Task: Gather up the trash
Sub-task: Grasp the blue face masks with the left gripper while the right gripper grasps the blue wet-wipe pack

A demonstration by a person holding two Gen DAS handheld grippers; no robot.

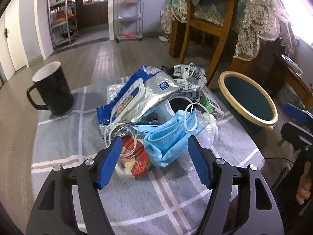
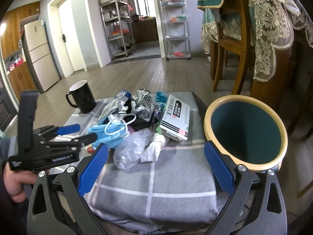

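Observation:
A heap of trash lies on a grey checked cloth [image 1: 137,195]. It holds a blue face mask [image 1: 166,143], a silver and blue wipes pack [image 1: 133,98], a red flowered wrapper [image 1: 137,160] and crumpled printed paper [image 1: 189,76]. My left gripper [image 1: 154,139] is low over the near side of the heap, jaws apart, with the mask and the red wrapper between the pads. In the right wrist view the mask [image 2: 106,132] lies beside a clear plastic bag [image 2: 133,148] and a flat box [image 2: 176,119]. My right gripper [image 2: 156,146] stands wide open above the cloth, gripping nothing.
A teal bin [image 1: 248,96] with a cream rim [image 2: 207,121] stands just right of the cloth. A black mug [image 1: 52,92] sits at the cloth's far left corner. Wooden chairs and a lace-covered table rise behind; shelving racks stand across the wood floor.

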